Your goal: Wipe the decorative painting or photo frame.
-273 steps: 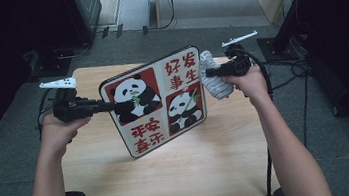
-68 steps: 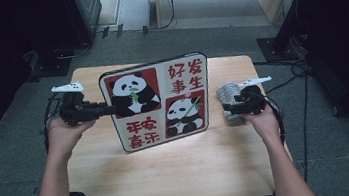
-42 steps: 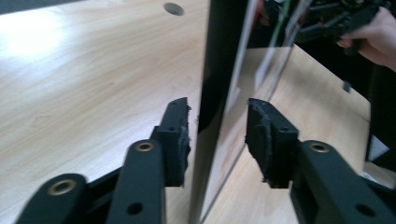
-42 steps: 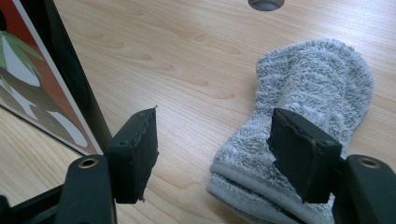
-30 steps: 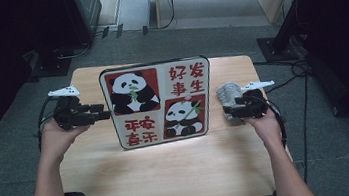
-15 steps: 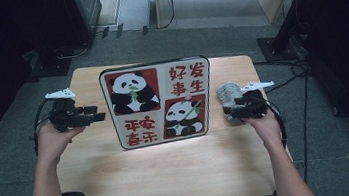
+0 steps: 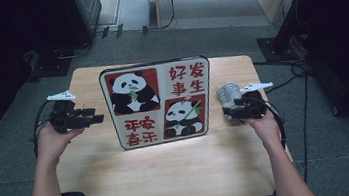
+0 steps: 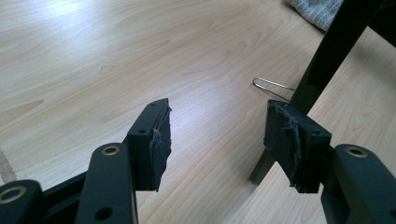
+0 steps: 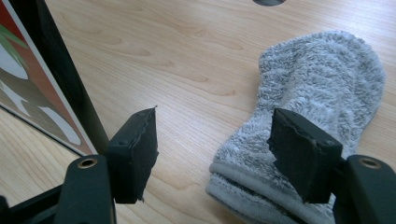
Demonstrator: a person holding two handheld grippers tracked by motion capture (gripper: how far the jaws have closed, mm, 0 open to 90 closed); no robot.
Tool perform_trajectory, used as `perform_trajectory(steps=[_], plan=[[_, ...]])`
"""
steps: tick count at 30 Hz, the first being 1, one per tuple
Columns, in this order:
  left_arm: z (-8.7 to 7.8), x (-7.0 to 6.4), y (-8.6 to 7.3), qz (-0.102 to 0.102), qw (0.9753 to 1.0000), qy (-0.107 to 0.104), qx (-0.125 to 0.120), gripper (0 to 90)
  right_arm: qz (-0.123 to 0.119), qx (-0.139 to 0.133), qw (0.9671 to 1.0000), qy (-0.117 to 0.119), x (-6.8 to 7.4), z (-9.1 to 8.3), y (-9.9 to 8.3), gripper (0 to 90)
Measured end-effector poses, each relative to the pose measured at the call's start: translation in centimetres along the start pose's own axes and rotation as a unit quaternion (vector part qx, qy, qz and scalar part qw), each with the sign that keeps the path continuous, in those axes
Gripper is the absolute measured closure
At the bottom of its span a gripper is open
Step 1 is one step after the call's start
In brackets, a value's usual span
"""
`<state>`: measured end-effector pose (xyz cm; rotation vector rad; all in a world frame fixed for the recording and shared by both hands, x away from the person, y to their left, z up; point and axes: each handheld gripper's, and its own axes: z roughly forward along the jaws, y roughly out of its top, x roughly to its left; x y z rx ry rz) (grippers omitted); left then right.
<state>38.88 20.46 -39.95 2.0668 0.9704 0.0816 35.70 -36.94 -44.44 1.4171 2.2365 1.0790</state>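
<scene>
The panda board (image 7: pixel 158 102) is standing upright near the middle of the wooden table (image 7: pixel 172 174), its printed face turned toward the person — two panda pictures and red characters on it. In the left gripper view its dark edge (image 8: pixel 327 60) is rising just behind the right-hand jaw, with a thin wire foot (image 8: pixel 271 86) lying on the wood beside it.

The left gripper (image 7: pixel 95 116) is sitting left of the board, close to its left edge but apart from it. In the left gripper view (image 8: pixel 217 135) its jaws are standing wide apart with nothing between them but bare table — released.

The right gripper (image 7: pixel 229 113) is resting on the right side of the table, near the board's right edge. In the right gripper view (image 9: pixel 215 149) its jaws are likewise spread, gripping nothing. A grey fleecy sock (image 9: pixel 303 121) is lying flat on the wood just beyond them, its cuffed opening toward the right-hand jaw; whether that jaw is touching the cloth cannot be told. In the high view the sock (image 7: pixel 227 94) is lying just ahead of the right hand (image 7: pixel 261 120).
</scene>
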Motion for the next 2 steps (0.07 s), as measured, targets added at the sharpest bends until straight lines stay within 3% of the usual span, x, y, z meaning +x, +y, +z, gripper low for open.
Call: perform_trajectory(steps=[2], plan=[[-0.04,0.05,0.00,-0.002,1.0000,-0.001,-0.003,40.8,-0.002,0.000,1.0000,0.001,0.00,0.04,0.02,32.9]])
